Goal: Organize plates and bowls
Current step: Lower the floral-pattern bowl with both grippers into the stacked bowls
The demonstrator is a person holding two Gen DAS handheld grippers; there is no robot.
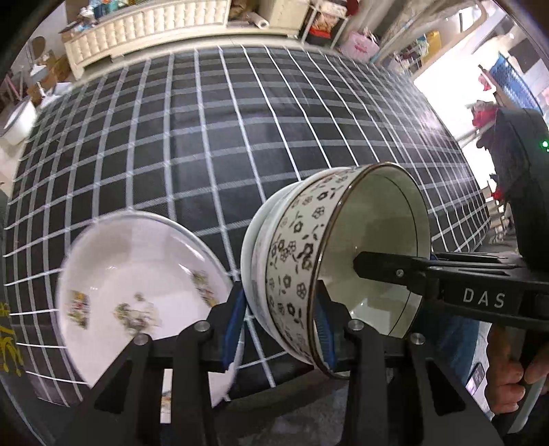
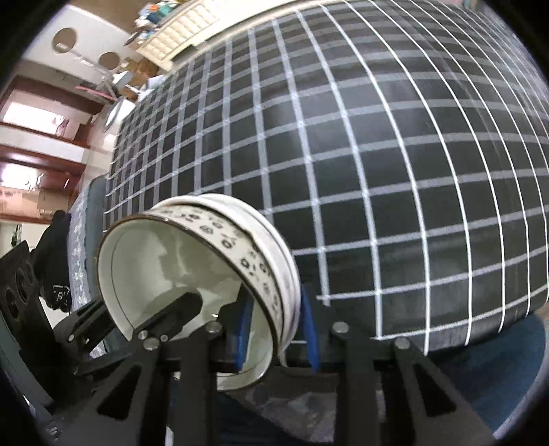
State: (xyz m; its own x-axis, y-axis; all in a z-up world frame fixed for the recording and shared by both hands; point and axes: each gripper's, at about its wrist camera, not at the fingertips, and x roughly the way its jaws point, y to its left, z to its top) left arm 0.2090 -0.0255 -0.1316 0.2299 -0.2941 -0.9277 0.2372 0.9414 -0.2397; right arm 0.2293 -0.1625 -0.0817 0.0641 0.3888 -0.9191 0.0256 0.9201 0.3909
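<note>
A stack of nested bowls (image 1: pixel 302 260), the inner one cream with black flowers, is held tilted on its side above the checked table. My left gripper (image 1: pixel 281 329) is shut on the stack's rim, one blue pad (image 1: pixel 235 329) outside, one inside. My right gripper (image 2: pixel 274 329) is shut on the same bowl stack (image 2: pixel 240 247) from the opposite side; its finger (image 1: pixel 394 271) reaches into the bowl. A white plate with flower prints (image 1: pixel 137 291) lies on the table at the left, blurred.
The table wears a black cloth with white grid lines (image 1: pixel 223 137). A cream tufted bench (image 1: pixel 147 27) and cluttered shelves (image 1: pixel 326 24) stand beyond the far edge. The person's hand (image 1: pixel 514 370) holds the right gripper's handle.
</note>
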